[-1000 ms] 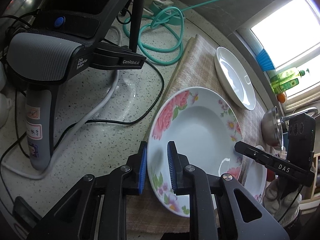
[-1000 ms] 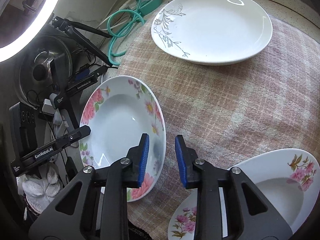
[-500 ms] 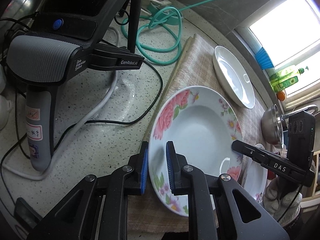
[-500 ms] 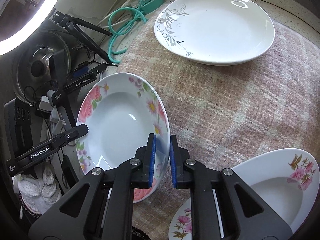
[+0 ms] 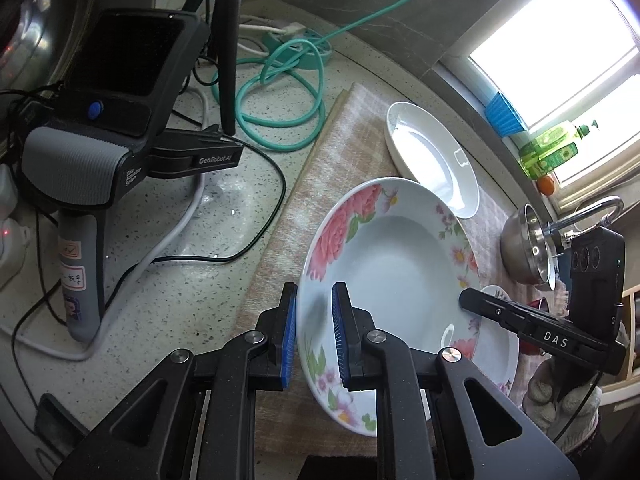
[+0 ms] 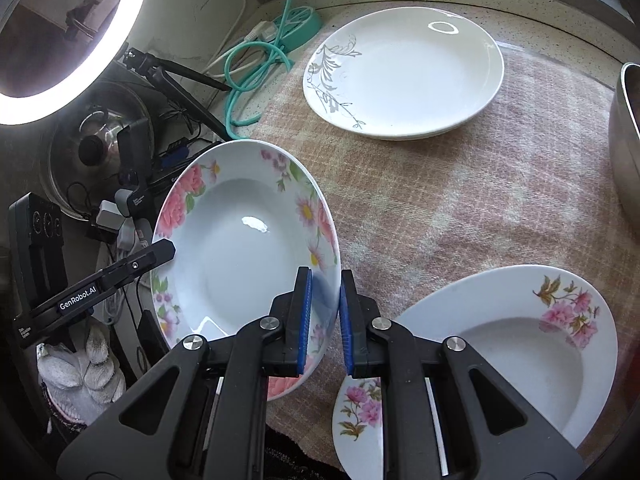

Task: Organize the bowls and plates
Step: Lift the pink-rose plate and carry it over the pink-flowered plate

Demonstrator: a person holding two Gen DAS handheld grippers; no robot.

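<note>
A deep plate with pink flowers (image 5: 384, 264) (image 6: 240, 248) hangs a little above the checked cloth (image 6: 440, 200), gripped on opposite rims. My left gripper (image 5: 314, 304) is shut on its near-left rim. My right gripper (image 6: 324, 292) is shut on the opposite rim, and its tip shows in the left wrist view (image 5: 466, 300). The left gripper's tip (image 6: 168, 248) shows in the right wrist view. A second floral plate (image 6: 520, 344) lies on the cloth under my right gripper. A white plate with a grey leaf pattern (image 6: 404, 76) (image 5: 432, 160) lies at the far end.
A steel bowl (image 5: 524, 248) (image 6: 628, 140) stands at the cloth's right edge. On the speckled counter to the left are a parked handheld device (image 5: 80, 160), a teal cable coil (image 5: 280, 112), black cords, a ring light (image 6: 60, 40) and a pot lid (image 6: 92, 144). A green bottle (image 5: 552, 148) stands on the sill.
My right gripper's jaws came together onto the floral plate's rim. Both grippers then rose, lifting the plate off the cloth.
</note>
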